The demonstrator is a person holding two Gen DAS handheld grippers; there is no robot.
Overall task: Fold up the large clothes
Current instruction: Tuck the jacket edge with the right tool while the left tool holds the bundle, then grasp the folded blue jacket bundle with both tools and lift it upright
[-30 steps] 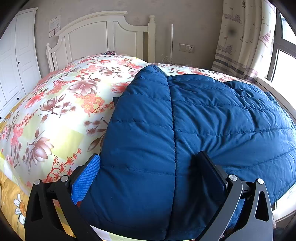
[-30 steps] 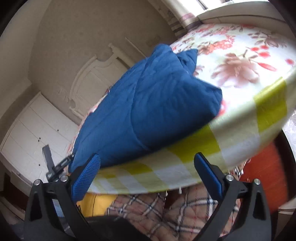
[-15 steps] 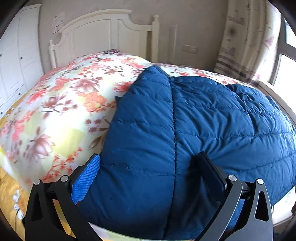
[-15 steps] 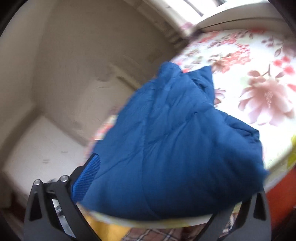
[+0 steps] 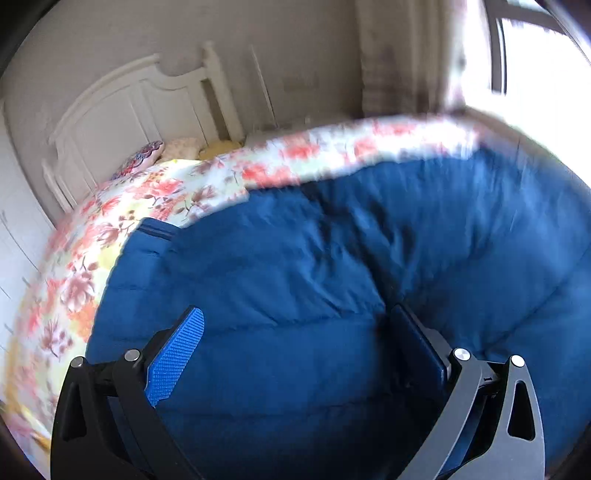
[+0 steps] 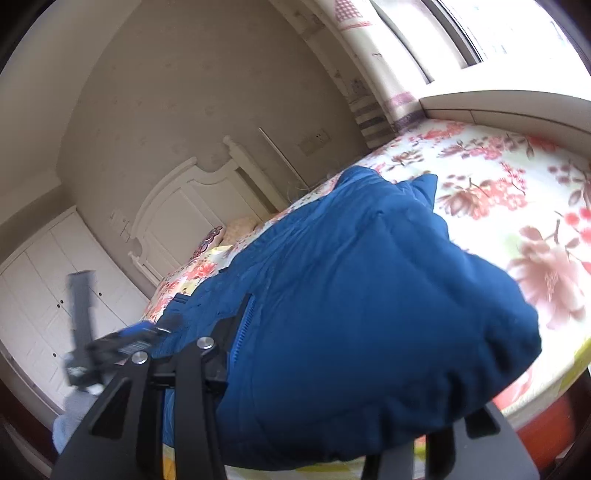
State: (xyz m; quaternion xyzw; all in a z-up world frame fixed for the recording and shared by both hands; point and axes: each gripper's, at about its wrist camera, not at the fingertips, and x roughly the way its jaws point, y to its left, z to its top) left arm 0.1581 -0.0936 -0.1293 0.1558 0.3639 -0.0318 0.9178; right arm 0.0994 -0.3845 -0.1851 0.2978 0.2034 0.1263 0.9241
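One bed [image 6: 517, 192] in a floral cover carries the blue padded coat [image 6: 351, 314] across its near edge. Right hand-held gripper [image 6: 332, 369], jaws just closing, clamps the coat's fabric; left hand-held gripper [image 5: 295, 350] stands apart, coat between.

A home bedroom: a bed [image 6: 517, 206] under a floral quilt fills the room, its white panelled headboard [image 6: 192, 210] at ten o'clock against a plain beige wall [image 6: 184, 92]; pillows [image 5: 147, 158] lie at its foot, white wardrobe doors [image 6: 40, 280] stand at nine o'clock, and a patterned curtain [image 6: 373, 70] hangs by a bright window [image 6: 498, 26] at one o'clock
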